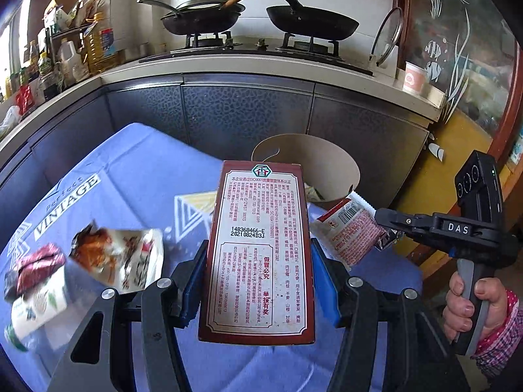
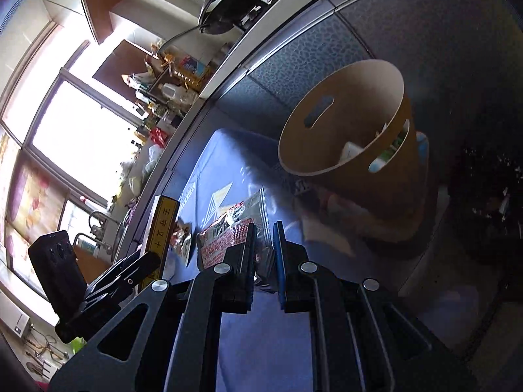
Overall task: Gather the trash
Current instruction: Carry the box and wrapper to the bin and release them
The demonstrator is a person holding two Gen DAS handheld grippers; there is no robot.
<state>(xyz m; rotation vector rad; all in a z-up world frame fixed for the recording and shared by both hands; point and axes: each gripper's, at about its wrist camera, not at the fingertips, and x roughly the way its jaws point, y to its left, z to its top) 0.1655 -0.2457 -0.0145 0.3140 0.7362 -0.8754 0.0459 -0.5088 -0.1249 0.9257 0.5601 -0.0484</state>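
Note:
My left gripper [image 1: 258, 261] is shut on a dark red carton [image 1: 260, 248] with white printed panels, held above the blue cloth. Its yellow edge shows in the right wrist view [image 2: 161, 228]. My right gripper [image 2: 264, 238] is shut on a red and white snack wrapper [image 2: 225, 232], seen also in the left wrist view [image 1: 349, 228] at the carton's right. A brown paper bin [image 1: 327, 166] stands just behind both; in the right wrist view [image 2: 356, 114] it holds some scraps. More wrappers [image 1: 114, 254] and a purple packet [image 1: 36, 268] lie at the left.
The blue cloth [image 1: 140, 176] covers a low table before grey kitchen cabinets [image 1: 245, 111]. Two pans [image 1: 307, 19] sit on the stove above. Bottles and bags [image 1: 65, 49] crowd the counter at left. A glass door [image 1: 464, 65] is at right.

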